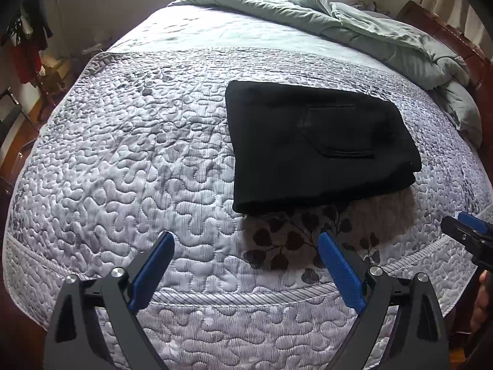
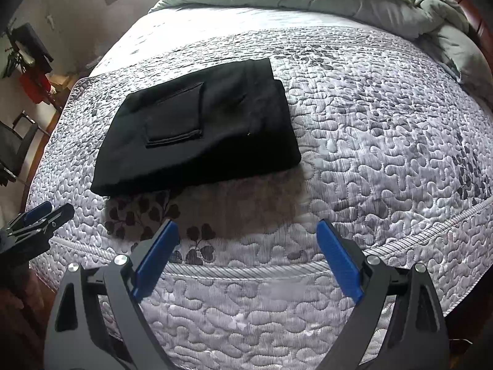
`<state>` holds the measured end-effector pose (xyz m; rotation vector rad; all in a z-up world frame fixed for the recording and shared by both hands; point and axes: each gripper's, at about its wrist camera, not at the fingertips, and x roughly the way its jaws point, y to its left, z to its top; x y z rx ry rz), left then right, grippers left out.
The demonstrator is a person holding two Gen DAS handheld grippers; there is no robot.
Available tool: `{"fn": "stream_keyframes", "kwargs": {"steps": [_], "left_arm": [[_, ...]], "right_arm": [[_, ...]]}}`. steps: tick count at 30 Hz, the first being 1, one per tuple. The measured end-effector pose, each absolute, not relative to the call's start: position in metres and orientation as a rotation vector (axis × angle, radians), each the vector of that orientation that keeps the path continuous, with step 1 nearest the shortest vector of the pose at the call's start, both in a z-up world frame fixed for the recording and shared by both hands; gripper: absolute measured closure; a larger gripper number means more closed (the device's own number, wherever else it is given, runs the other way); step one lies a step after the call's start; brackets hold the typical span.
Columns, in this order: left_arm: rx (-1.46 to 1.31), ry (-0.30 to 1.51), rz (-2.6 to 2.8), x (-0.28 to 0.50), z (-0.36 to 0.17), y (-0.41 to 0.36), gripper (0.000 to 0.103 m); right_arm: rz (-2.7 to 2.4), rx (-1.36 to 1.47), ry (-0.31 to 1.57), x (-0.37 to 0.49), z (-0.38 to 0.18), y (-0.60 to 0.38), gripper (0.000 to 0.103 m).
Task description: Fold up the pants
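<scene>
- the black pants lie folded into a thick, flat rectangle on the bed, right of centre in the left wrist view and left of centre in the right wrist view.
- a sewn patch pocket faces up on the top layer, and stacked fabric edges show along the bundle's right side in the right wrist view.
- nothing touches the pants; both tools are apart from them, toward the bottom of each frame.
- the left tool has its blue-padded fingers spread wide with nothing between them, over the quilt near the bed's front edge.
- the right tool is likewise spread wide and empty, its blue fingers over the same front border.
- each tool also shows in the other's view: the right tool at the right edge of the left wrist frame, the left tool at the left edge of the right wrist frame.
- the quilt is grey-lilac with a squiggle stitch pattern and dark leaf prints just below the pants.
- a rumpled pale green comforter is heaped at the upper right of the bed.
- clothes hang at the upper left.
</scene>
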<state>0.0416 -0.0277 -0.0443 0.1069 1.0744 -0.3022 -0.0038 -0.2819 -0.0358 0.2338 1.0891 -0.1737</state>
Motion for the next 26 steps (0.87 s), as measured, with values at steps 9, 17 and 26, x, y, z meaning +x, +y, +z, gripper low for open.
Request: {"fn": "stream_keyframes", "kwargs": {"steps": [9,17,26], "left_arm": [[0.116,1.08,-0.313,0.041,-0.045,-0.032,0.008],[0.126,1.074,-0.32,0.04,-0.045,-0.034,0.008],[0.124,1.079,-0.314,0.041,-0.045,-0.033,0.008]], "right_arm": [[-0.16,0.237,1.094,0.0,-0.038,-0.28,0.012],[-0.168,0.25,1.107,0.001,-0.044,-0.282,0.012],[-0.171,0.256,1.123,0.001,-0.049,-0.285,0.012]]}}
